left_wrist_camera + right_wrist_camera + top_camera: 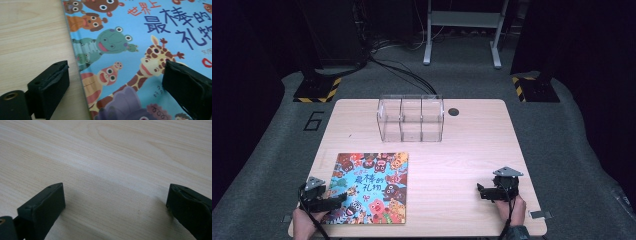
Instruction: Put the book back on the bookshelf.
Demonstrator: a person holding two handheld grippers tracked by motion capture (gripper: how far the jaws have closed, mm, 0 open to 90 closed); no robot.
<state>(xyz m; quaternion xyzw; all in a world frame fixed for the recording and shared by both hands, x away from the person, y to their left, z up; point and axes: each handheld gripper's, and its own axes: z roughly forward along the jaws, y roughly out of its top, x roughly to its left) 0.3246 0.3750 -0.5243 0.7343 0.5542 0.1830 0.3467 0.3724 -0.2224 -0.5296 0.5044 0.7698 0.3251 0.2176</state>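
Dark studio w/ grey carpet floor; light wooden table (472,150) in the middle. Colourful cartoon-animal picture book (371,187) lies flat at near left, cover up, Chinese title reading 世界上最棒的礼物. Left gripper (337,201) sits at the book's near-left edge, jaws wide, one over bare wood, other over the cover, nothing clamped. Right gripper (480,191) at near right, well apart from book, jaws wide over bare wood. Clear plastic 3-compartment organiser (411,119) stands at far centre. "6" marked on floor at left.
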